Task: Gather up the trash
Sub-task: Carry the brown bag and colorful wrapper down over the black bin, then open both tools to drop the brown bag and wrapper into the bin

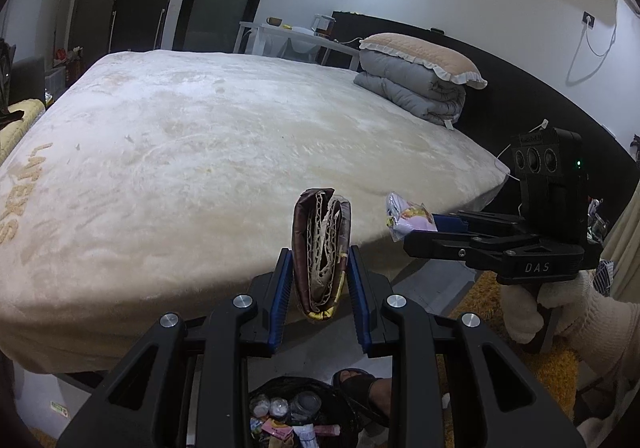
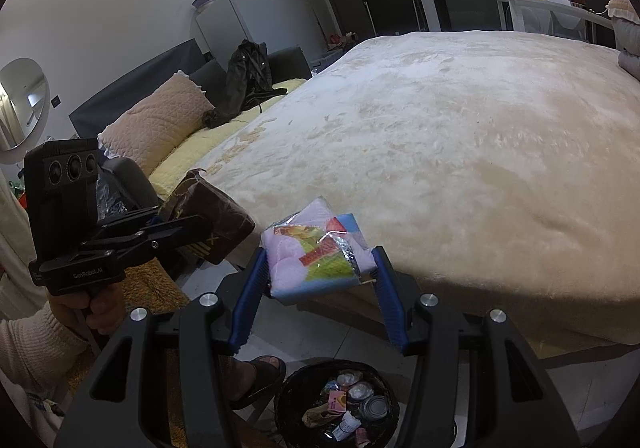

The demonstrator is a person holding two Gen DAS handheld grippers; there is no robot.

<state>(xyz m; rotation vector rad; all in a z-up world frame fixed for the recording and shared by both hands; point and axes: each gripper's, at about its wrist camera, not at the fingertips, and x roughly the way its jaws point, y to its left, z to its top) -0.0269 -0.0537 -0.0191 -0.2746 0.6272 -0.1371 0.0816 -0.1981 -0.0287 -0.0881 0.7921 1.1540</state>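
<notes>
While your left gripper pinches the brown wrapper, your right gripper clamps the pink packet. The trash bin sits at 6 o'clock below both.

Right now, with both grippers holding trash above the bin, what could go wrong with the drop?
1. The pastel snack packet in the right gripper sits over the floor, short of the trash bin; released here, it would likely miss.
2. The brown wrapper held by the left gripper is light and could drift past the rim.
3. The sandaled foot stands right beside the bin, so a nudge might tip it.
</notes>
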